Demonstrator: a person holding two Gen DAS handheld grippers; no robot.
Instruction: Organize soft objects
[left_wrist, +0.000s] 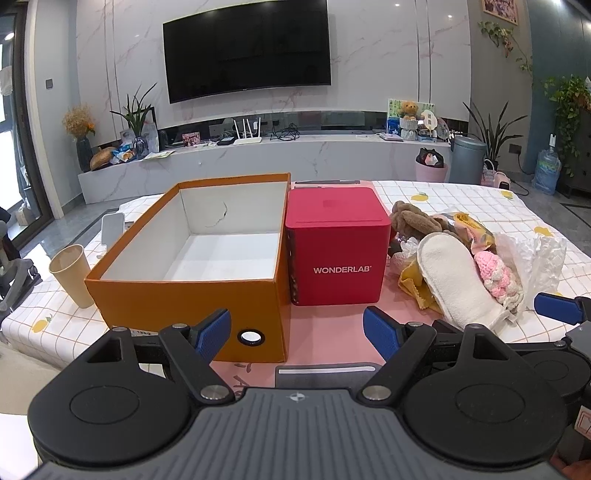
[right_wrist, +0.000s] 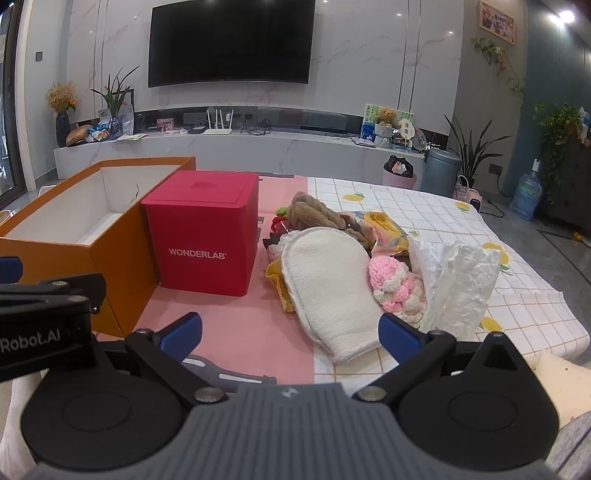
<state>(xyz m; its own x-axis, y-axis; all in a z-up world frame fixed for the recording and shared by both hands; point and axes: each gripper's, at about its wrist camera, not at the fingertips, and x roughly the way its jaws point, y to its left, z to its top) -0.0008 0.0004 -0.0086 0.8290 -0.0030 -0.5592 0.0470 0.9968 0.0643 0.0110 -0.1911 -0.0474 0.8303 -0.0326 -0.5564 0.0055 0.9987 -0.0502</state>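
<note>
Two hand-held grippers hover at the near edge of a table covered in a lemon-print cloth (right_wrist: 424, 206) and a pink mat (left_wrist: 332, 325). The left gripper (left_wrist: 297, 332) has its blue pads spread wide apart, holding nothing, and points at the gap between an orange box (left_wrist: 184, 291) and a red cube (left_wrist: 336, 258). The right gripper (right_wrist: 290, 334) is likewise spread and bare, just short of a white mitt (right_wrist: 328, 284). The box stands open at far left, touching the cube on its right. The soft pile lies right of the cube: the mitt on top of a yellow cloth (right_wrist: 275, 275), a pink knit (right_wrist: 395, 288) beside it, a brown plush (right_wrist: 314, 214) behind, and crumpled white paper (right_wrist: 458, 280) at the right.
</note>
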